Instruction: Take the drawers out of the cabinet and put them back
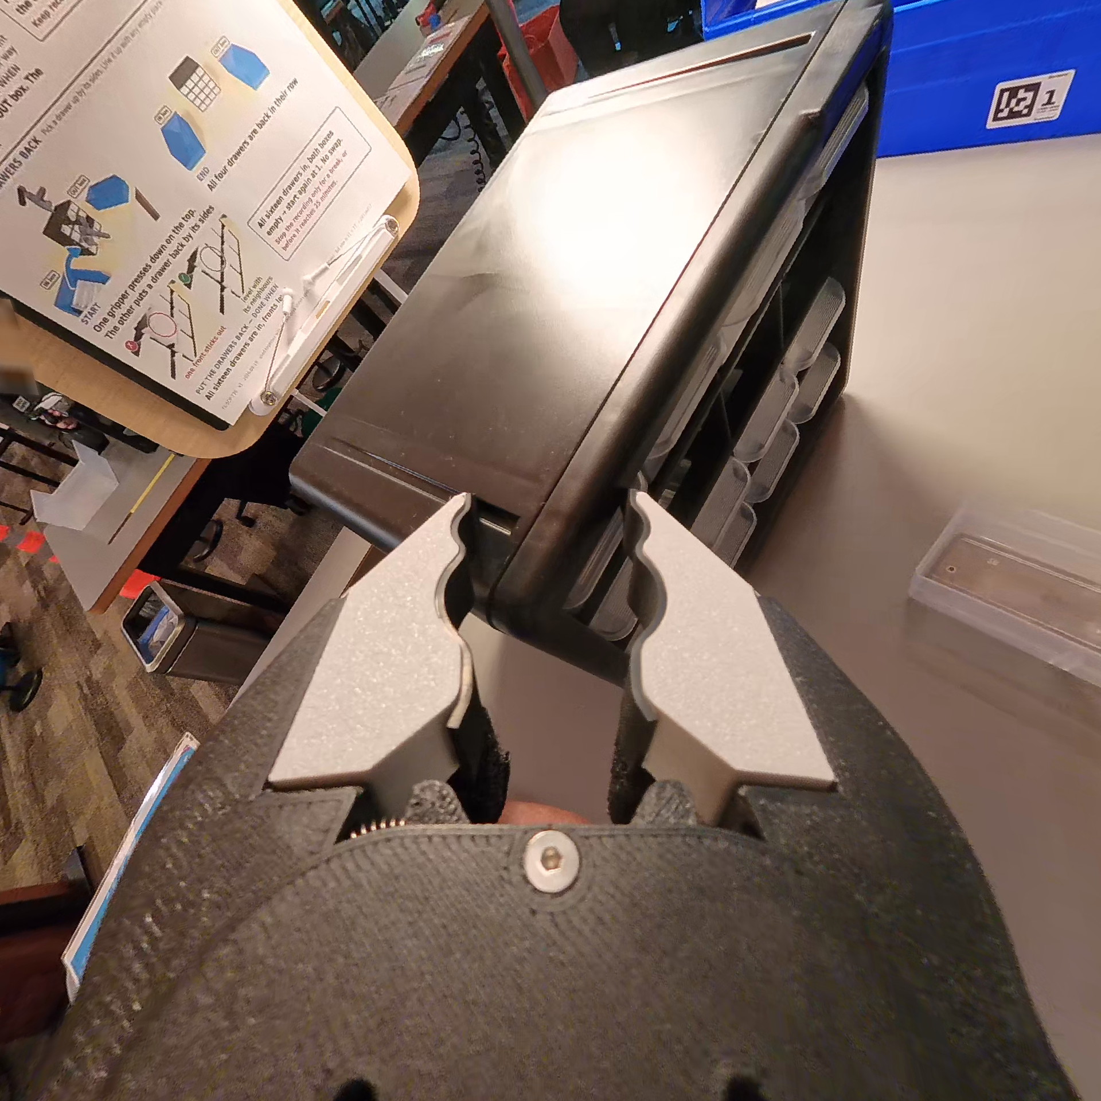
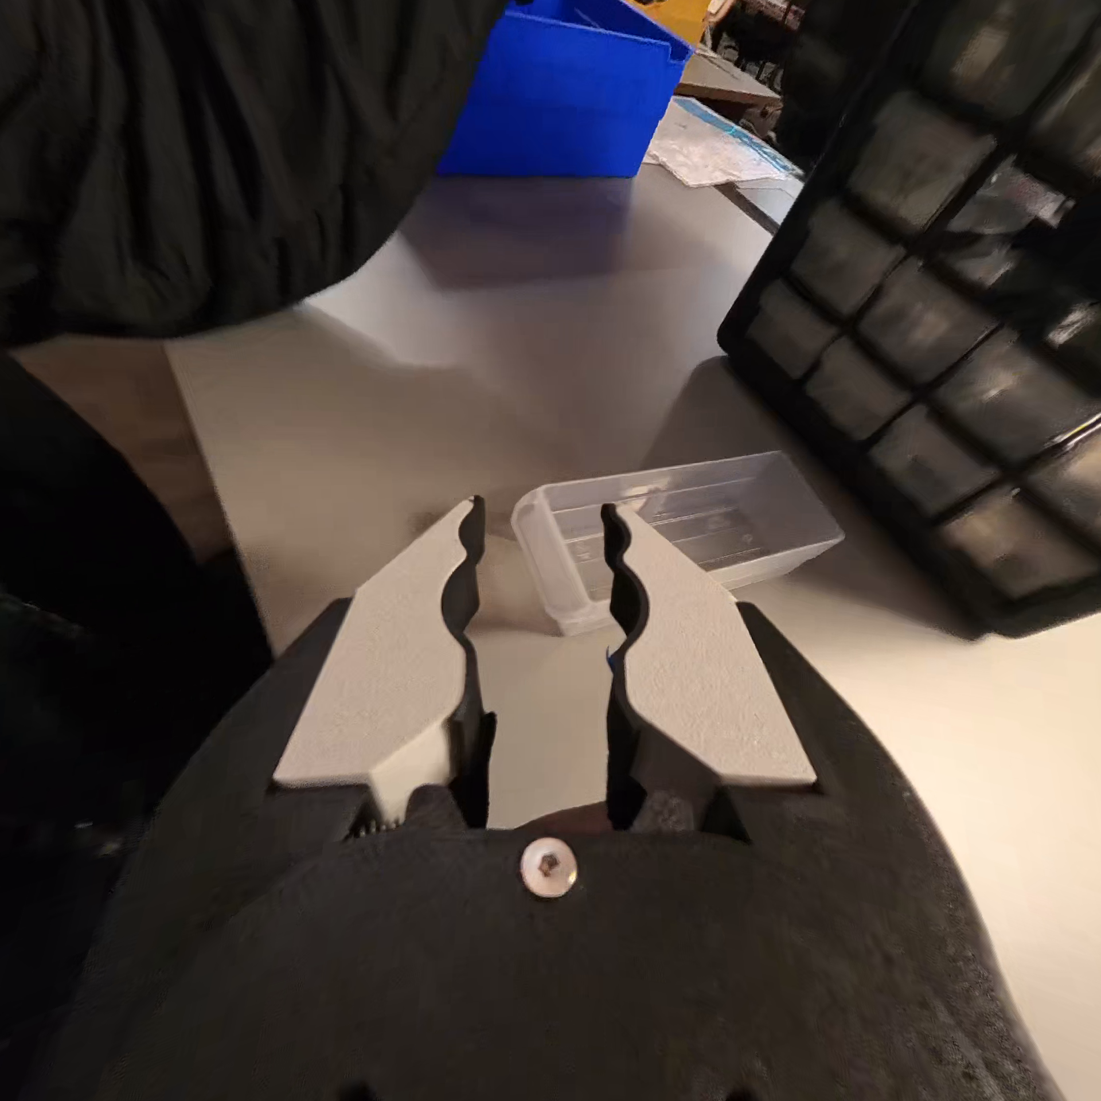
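Note:
The black drawer cabinet (image 1: 536, 268) stands on the table with clear drawers in its front slots. My left gripper (image 1: 548, 506) is open at the cabinet's near top corner. The front rim lies between its fingers, and a gap shows beside the left pad. One clear drawer (image 2: 715, 524) lies on the table in front of the cabinet (image 2: 953, 327); it also shows in the left wrist view (image 1: 1013, 584). My right gripper (image 2: 542, 506) is open just above the drawer's near end. Its pads do not press on the drawer.
A blue bin (image 1: 983, 59) stands behind the cabinet and also shows in the right wrist view (image 2: 566, 101). An instruction board (image 1: 179, 179) stands at the left past the table edge. A person's dark sleeve (image 2: 179, 149) fills the upper left. The grey table (image 2: 476, 357) stretches between them.

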`<act>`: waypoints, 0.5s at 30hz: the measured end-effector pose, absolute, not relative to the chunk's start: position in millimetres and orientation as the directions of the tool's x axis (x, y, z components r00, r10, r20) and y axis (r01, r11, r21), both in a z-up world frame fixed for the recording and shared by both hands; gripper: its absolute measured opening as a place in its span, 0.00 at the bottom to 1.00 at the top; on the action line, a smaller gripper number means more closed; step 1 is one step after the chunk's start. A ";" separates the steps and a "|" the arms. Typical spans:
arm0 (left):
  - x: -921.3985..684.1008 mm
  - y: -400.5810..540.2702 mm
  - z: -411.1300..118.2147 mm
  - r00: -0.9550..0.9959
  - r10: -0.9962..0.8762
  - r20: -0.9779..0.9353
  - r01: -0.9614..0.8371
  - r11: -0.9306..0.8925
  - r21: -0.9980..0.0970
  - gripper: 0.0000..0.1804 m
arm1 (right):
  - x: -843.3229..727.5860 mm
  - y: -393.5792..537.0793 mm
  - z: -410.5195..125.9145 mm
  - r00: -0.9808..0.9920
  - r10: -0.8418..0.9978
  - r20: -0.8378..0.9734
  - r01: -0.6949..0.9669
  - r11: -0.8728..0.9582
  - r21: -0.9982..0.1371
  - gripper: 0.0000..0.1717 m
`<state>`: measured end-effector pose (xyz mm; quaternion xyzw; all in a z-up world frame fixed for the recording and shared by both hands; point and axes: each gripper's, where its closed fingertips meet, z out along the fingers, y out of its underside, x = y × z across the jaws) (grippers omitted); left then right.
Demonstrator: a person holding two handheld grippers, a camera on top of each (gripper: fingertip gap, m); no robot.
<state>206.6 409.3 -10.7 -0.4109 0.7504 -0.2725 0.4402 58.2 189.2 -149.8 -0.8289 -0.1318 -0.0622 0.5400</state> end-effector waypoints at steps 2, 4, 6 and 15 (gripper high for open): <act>206.5 409.3 -10.8 -0.276 -0.857 -0.436 -0.376 0.513 -0.771 0.27 | 64.2 193.6 -156.3 0.930 0.172 0.326 0.368 -0.407 -0.836 0.27; 206.5 409.4 -10.6 -0.277 -0.857 -0.435 -0.374 0.513 -0.773 0.27 | 66.9 195.3 -162.8 0.891 0.206 0.404 0.453 -0.421 -0.786 0.27; 206.6 409.5 -10.6 -0.279 -0.856 -0.435 -0.373 0.513 -0.773 0.27 | 67.6 196.1 -168.7 0.857 0.242 0.456 0.516 -0.433 -0.739 0.28; 206.8 409.8 -10.5 -0.279 -0.855 -0.436 -0.372 0.515 -0.772 0.27 | 75.5 193.7 -189.2 0.761 0.313 0.568 0.640 -0.504 -0.580 0.12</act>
